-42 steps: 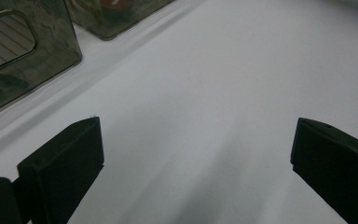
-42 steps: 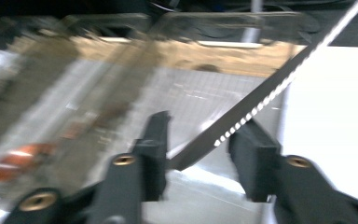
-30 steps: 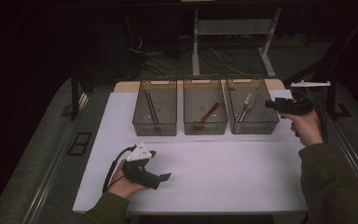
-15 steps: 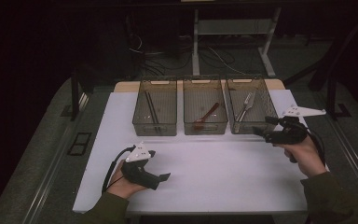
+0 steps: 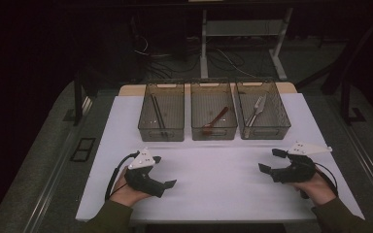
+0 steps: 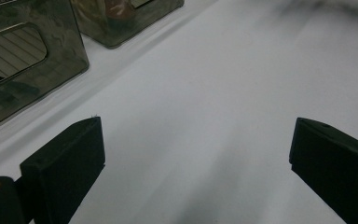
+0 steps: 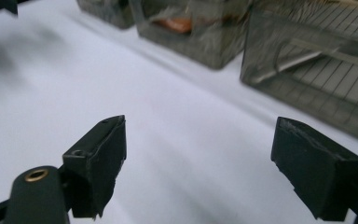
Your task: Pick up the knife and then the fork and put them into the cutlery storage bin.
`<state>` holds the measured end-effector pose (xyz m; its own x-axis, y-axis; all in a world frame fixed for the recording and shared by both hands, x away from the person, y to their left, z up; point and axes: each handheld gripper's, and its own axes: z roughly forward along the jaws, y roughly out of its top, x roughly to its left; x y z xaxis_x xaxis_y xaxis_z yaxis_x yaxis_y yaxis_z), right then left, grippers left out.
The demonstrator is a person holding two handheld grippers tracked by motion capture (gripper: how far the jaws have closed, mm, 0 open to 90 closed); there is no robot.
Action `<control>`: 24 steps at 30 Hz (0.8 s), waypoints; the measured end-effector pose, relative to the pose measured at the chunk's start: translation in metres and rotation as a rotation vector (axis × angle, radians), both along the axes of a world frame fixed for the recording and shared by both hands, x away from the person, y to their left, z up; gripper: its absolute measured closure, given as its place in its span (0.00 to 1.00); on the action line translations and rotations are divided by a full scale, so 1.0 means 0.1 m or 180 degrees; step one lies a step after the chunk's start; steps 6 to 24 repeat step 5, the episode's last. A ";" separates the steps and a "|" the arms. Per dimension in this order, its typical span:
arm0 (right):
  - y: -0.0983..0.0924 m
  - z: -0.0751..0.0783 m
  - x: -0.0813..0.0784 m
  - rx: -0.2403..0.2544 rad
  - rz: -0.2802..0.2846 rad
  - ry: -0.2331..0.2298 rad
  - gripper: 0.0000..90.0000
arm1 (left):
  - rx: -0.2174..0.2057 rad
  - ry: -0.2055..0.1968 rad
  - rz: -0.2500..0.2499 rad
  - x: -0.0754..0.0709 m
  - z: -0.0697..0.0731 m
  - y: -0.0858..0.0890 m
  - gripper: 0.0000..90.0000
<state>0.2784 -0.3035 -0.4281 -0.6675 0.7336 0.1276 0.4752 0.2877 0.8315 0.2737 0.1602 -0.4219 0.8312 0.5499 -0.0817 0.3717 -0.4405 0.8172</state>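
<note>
While both your hands rest low on the white-covered counter (image 5: pixel 213 174), w/ nothing loose on it, the work sits in the three smoky see-through plastic bins along the far edge. The left bin (image 5: pixel 161 111) holds dark chopsticks (image 5: pixel 157 116), the middle bin (image 5: pixel 213 110) a reddish-brown spoon (image 5: pixel 216 119), the right bin (image 5: pixel 262 110) a silver metal fork (image 5: pixel 254 110).

The fork is the thing nearest your right gripper (image 5: pixel 270 160). It lies up and slightly left of those jaws, inside the bin, long axis running near-to-far w/ tines at the far end. Right hand is clearly closer than the left.

Right gripper's jaws have just been opening and stand wide, nothing between them. Left gripper (image 5: pixel 164 171) is parked at the near left of the counter, jaws also apart and empty, approx. level w/ the surface.

Judging by this, any re-grab of the fork would mean reaching forward over the bin wall.
</note>
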 end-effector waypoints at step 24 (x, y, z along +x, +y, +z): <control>0.01 -0.08 -0.06 -0.0083 0.0056 0.0037 0.16 | -0.0023 -0.0011 0.0005 0.00 0.00 0.00 0.03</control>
